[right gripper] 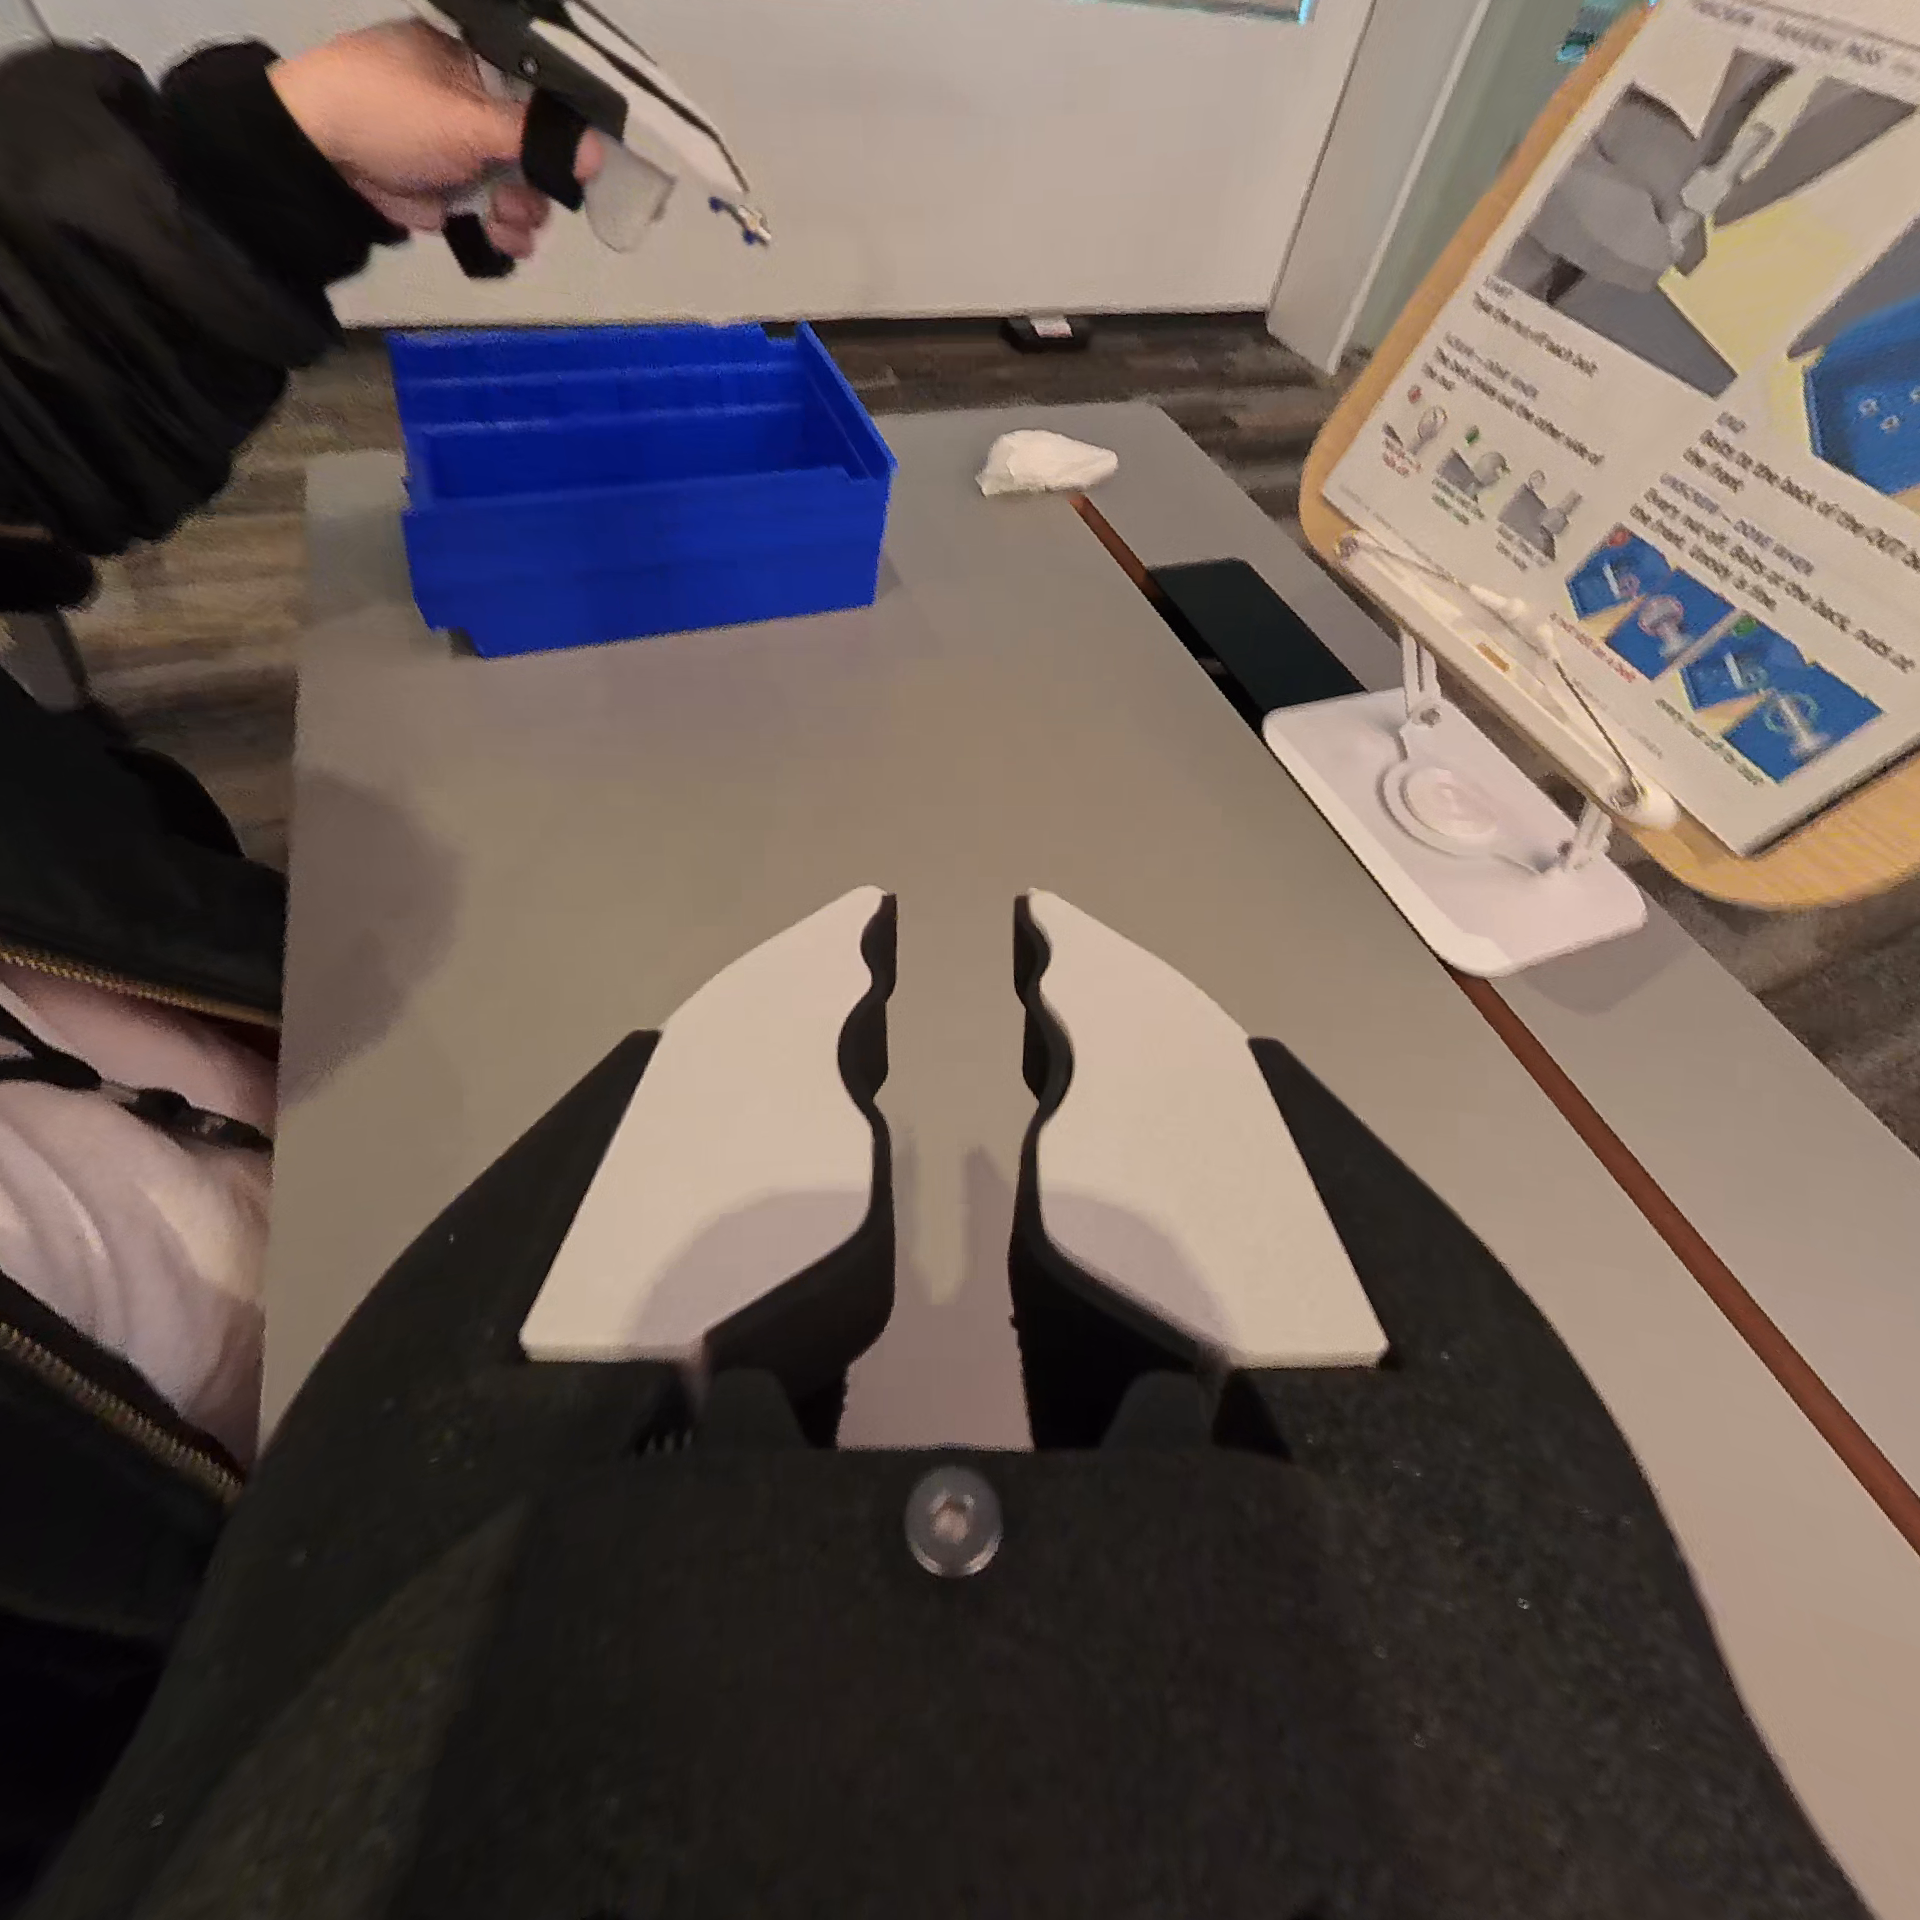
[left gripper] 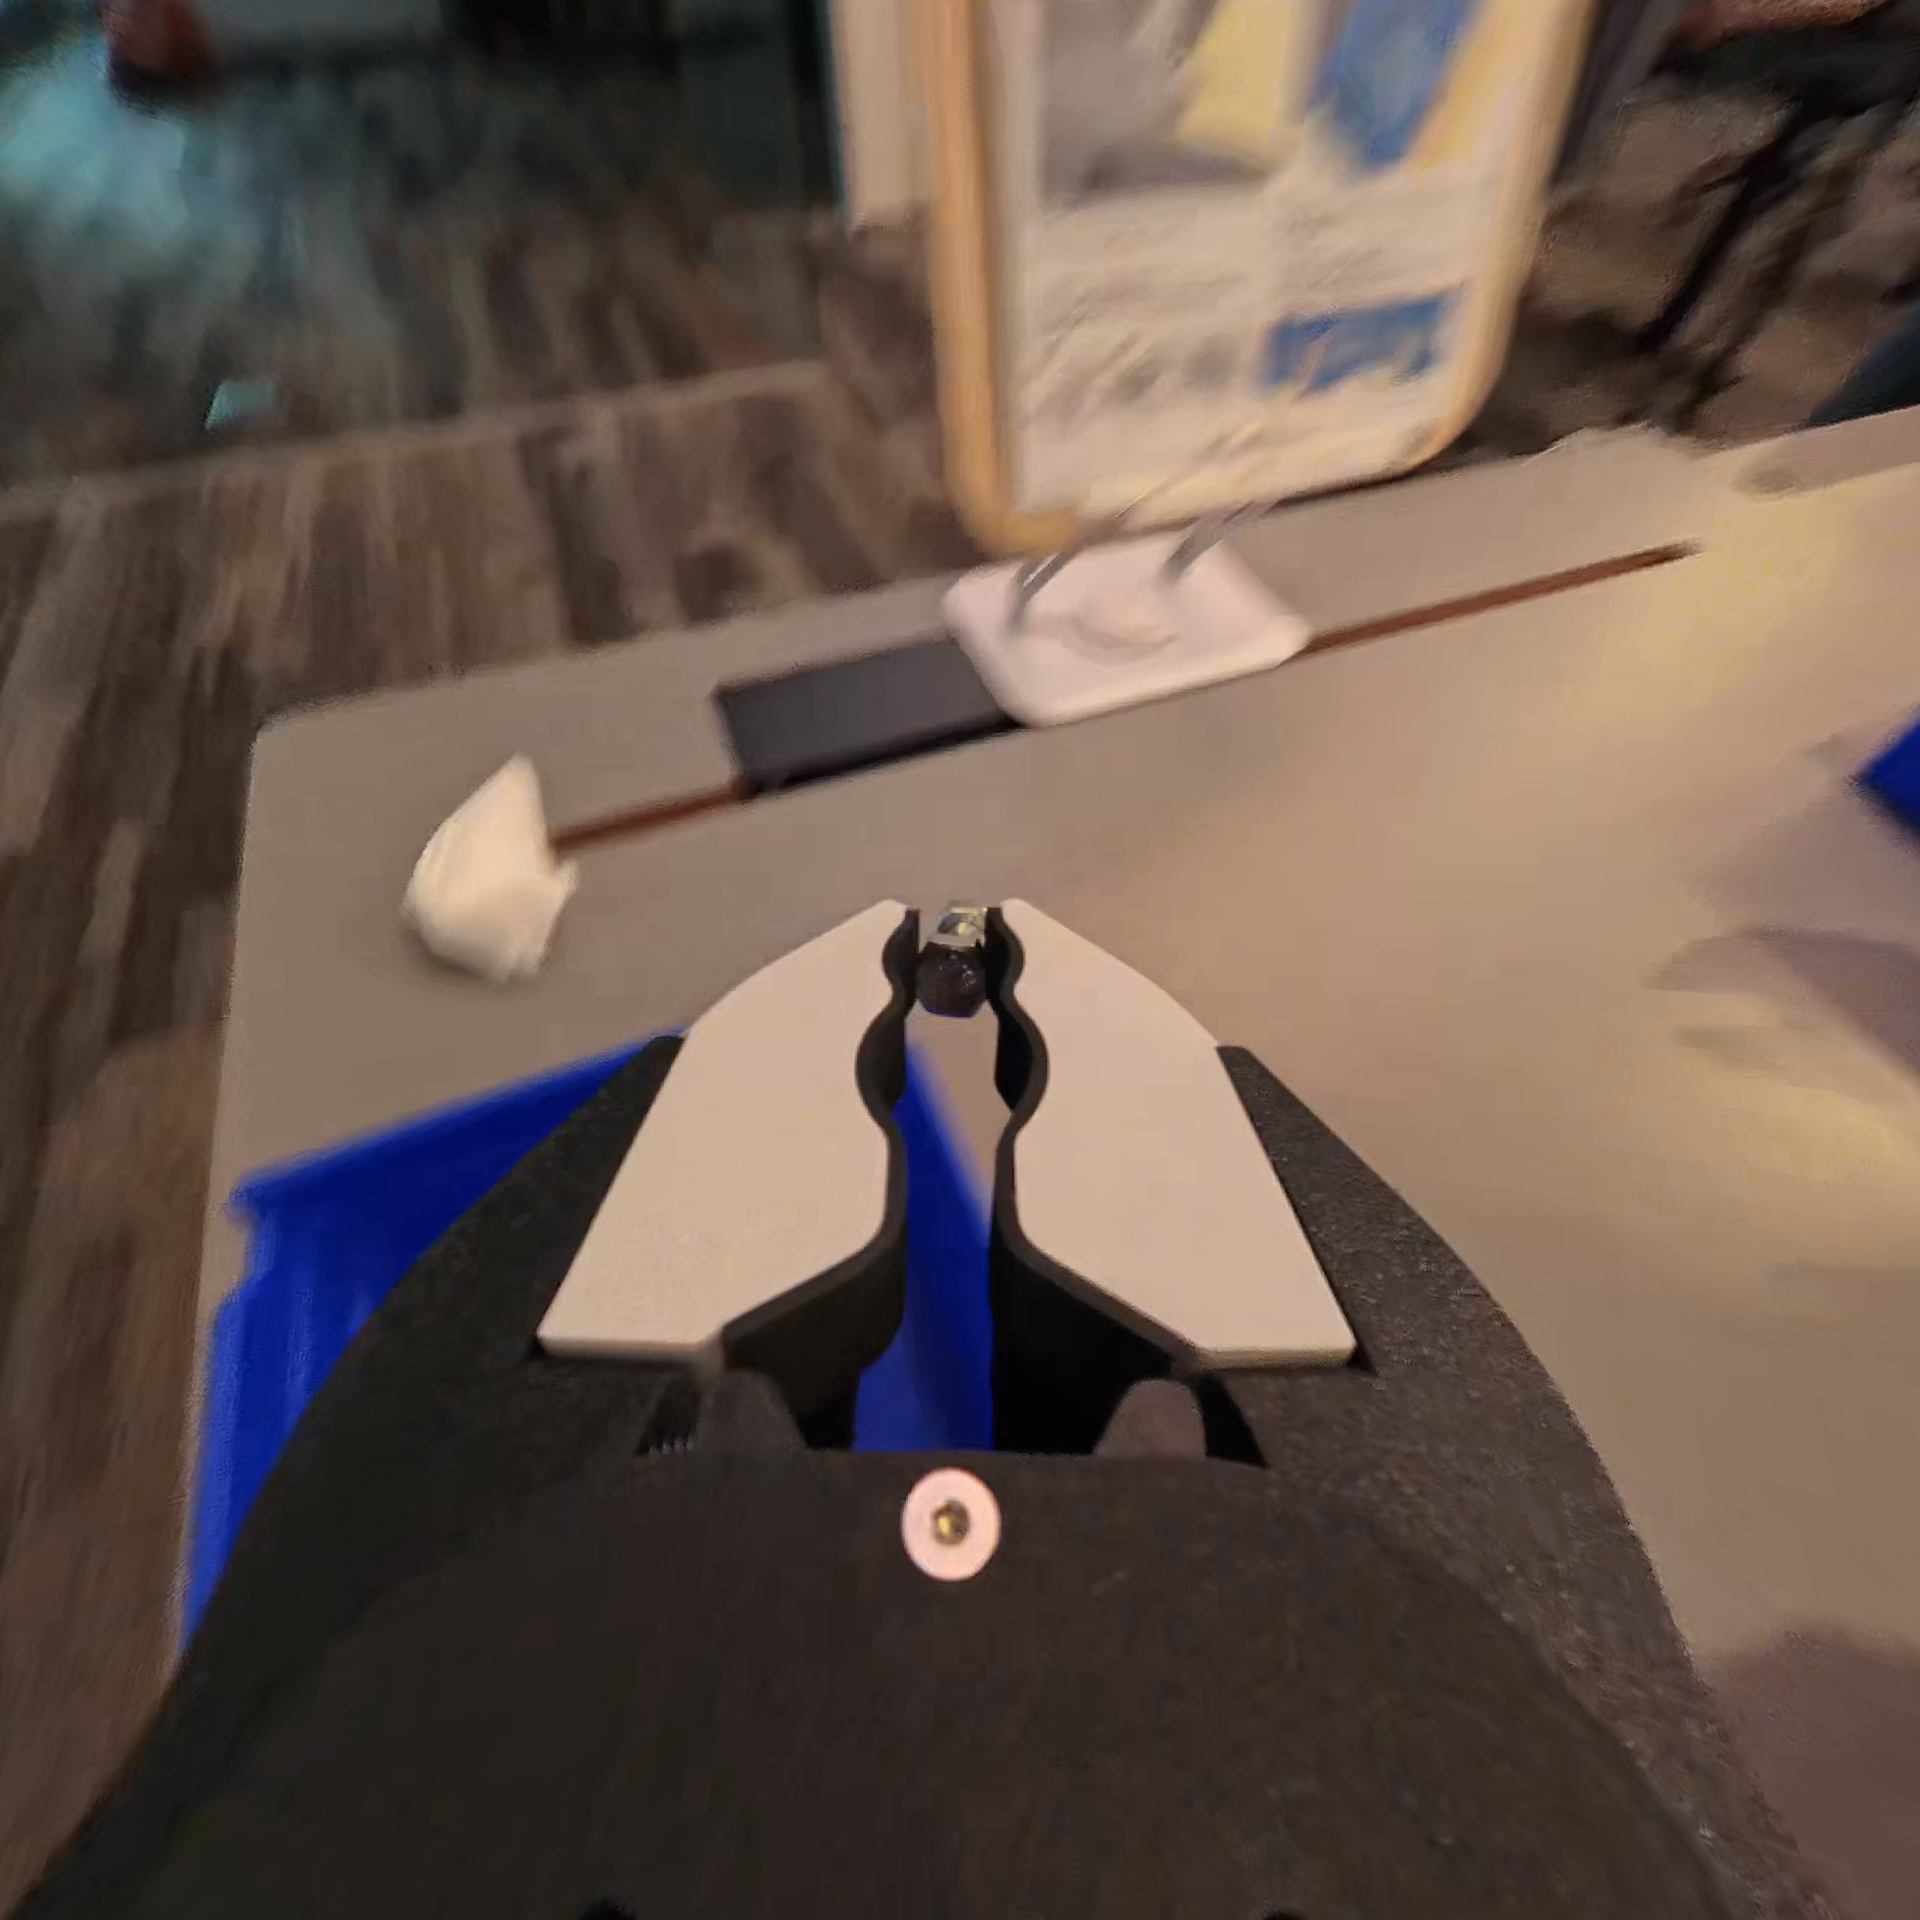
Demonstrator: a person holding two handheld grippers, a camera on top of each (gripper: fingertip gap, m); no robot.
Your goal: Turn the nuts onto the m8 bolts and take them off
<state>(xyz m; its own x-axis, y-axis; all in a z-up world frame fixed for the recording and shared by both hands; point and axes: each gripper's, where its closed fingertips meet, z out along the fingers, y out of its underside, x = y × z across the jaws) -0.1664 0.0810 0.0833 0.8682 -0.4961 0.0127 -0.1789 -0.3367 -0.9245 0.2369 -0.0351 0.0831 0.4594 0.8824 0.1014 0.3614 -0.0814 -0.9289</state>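
Observation:
In the left wrist view my left gripper [left gripper: 956, 920] is shut on a small bolt [left gripper: 945, 977]. Its dark round end sits between the pads, and a silvery part [left gripper: 958, 923], perhaps a nut, sits at the fingertips. The view is blurred by motion. The right wrist view shows the same gripper [right gripper: 750, 213] held high above the blue bin [right gripper: 634, 478] in a person's hand, with a small metal piece at its tips. My right gripper [right gripper: 954, 904] is open and empty above the grey table [right gripper: 727, 790].
A crumpled white tissue [right gripper: 1044, 460] lies at the table's far end. An instruction board [right gripper: 1662, 436] on a white stand [right gripper: 1455, 831] is at the right. A dark slot [right gripper: 1247, 623] cuts the table's seam. The person's torso and sleeve [right gripper: 125, 312] are at the left. Across from one pair of fingers to the other is roughly 45 cm.

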